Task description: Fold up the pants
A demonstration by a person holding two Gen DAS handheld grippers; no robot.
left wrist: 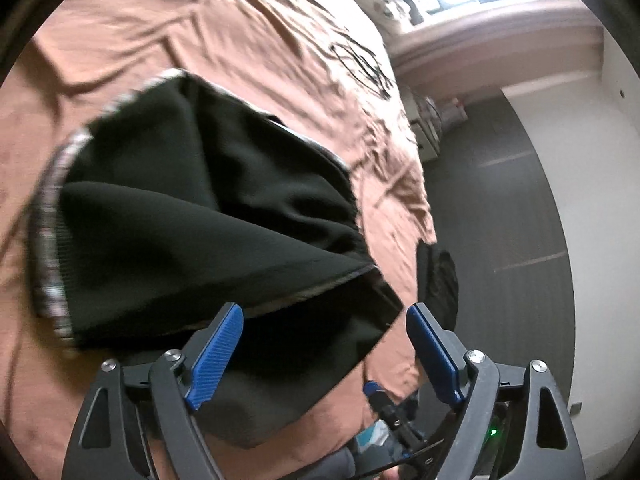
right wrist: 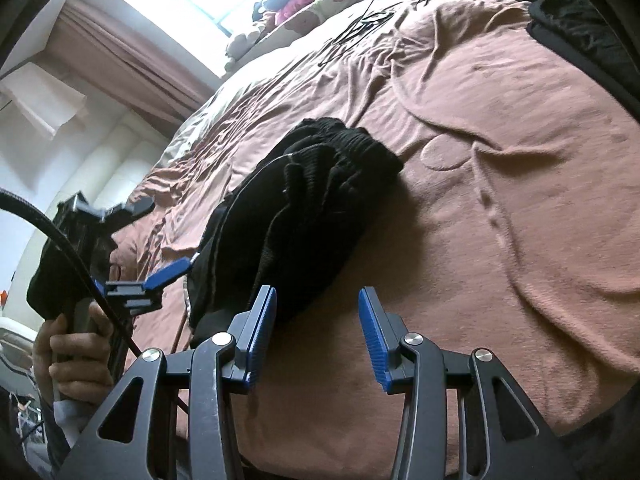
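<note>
The black pants (left wrist: 192, 216) lie bunched and partly folded on the brown bedspread (left wrist: 248, 32), near its edge; the left gripper (left wrist: 324, 328) hovers over their near end with jaws spread wide and nothing pinched between them; the right gripper (right wrist: 318, 320) stands half spread just beside the heap, its pads (right wrist: 372, 332) clear of the cloth. A fold appears just laid down, judging by the doubled layers; the next move likely calls for taking a fresh hold on an edge, then smoothing or doubling the bundle over again.
</note>
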